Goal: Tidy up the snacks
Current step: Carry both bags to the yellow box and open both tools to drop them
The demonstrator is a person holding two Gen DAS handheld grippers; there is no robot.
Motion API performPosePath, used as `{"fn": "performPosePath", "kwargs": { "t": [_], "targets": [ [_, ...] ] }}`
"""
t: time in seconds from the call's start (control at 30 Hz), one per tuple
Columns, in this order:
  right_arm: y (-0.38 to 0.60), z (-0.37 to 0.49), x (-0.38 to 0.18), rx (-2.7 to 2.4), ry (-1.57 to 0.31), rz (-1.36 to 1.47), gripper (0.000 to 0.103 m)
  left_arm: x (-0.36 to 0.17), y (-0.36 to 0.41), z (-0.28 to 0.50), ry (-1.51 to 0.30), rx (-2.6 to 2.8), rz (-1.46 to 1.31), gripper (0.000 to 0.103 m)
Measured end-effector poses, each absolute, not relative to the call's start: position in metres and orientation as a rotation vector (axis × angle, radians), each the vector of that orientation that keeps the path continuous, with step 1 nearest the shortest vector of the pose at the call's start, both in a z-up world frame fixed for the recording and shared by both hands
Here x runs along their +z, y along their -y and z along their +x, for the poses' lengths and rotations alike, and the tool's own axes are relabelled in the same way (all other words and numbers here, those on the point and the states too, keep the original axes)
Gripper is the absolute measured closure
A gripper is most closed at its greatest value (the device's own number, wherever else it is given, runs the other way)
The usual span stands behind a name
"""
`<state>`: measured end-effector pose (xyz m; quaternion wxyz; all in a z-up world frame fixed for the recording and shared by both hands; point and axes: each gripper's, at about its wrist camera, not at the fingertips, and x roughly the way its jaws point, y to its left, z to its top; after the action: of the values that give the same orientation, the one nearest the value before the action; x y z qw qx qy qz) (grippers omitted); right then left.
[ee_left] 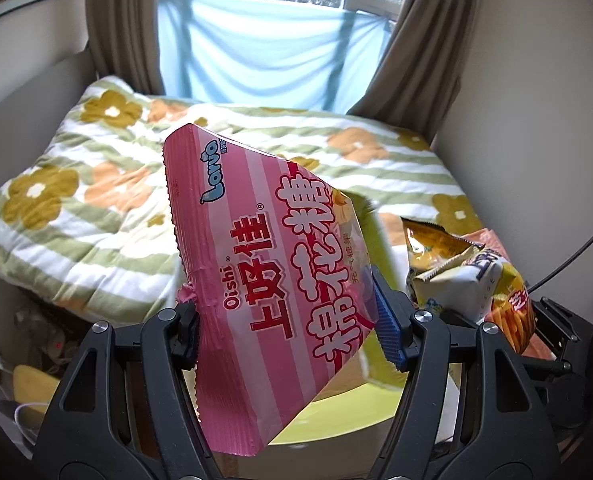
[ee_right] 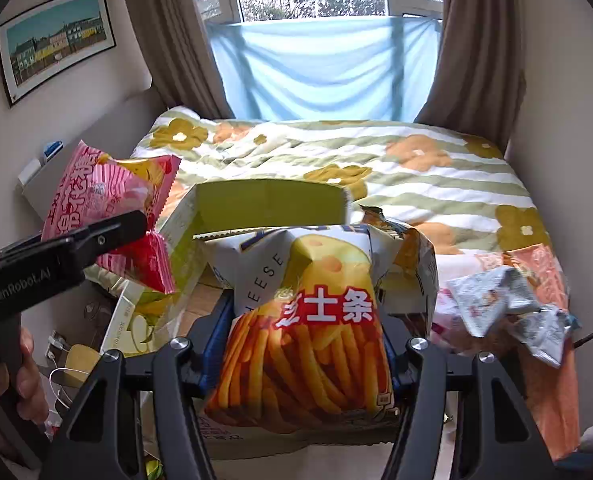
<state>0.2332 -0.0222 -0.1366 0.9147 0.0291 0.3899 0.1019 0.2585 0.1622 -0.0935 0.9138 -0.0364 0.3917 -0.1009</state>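
My left gripper is shut on a pink striped marshmallow bag, held up in the air with its serrated edge to the left. The same pink bag and the left gripper's black body show at the left of the right wrist view, with a hand around the handle. My right gripper is shut on a cheese stick bag printed with orange sticks and a yellow cheese wedge. That bag also appears at the right of the left wrist view. Both bags hang above a green box.
A bed with a flowered, green-striped quilt fills the space ahead, below a window with a blue cloth and brown curtains. Crumpled white snack packets lie on an orange cloth at the right. Cables and clutter lie on the floor at the left.
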Motion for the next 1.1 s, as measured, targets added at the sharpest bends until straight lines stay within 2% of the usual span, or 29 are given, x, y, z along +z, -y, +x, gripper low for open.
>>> {"fn": "performPosePath", "kwargs": {
  "t": [0.27,0.67,0.7,0.77,0.8,1.1],
  "targets": [
    [-0.017,0.245,-0.115,0.224,-0.729,-0.015,0.046,-0.096,-0.2,0.267,-0.811,-0.193,-0.087,0.039],
    [-0.016,0.274,-0.143,0.196,-0.819,-0.038,0.046,-0.132,-0.189,0.284,-0.907,-0.215,-0.017,0.039],
    [-0.014,0.276,-0.145,0.197,-0.825,-0.033,0.046,-0.135,-0.187,0.284,-0.913,-0.222,-0.013,0.037],
    [-0.012,0.28,-0.146,0.199,-0.833,-0.03,0.046,-0.138,-0.183,0.285,-0.92,-0.227,-0.003,0.018],
    [-0.012,0.281,-0.147,0.199,-0.835,-0.03,0.046,-0.138,-0.184,0.285,-0.919,-0.232,-0.008,0.002],
    [-0.017,0.287,-0.16,0.254,-0.884,-0.027,0.045,-0.148,-0.207,0.271,-0.945,-0.15,-0.033,0.0]
  ]
}}
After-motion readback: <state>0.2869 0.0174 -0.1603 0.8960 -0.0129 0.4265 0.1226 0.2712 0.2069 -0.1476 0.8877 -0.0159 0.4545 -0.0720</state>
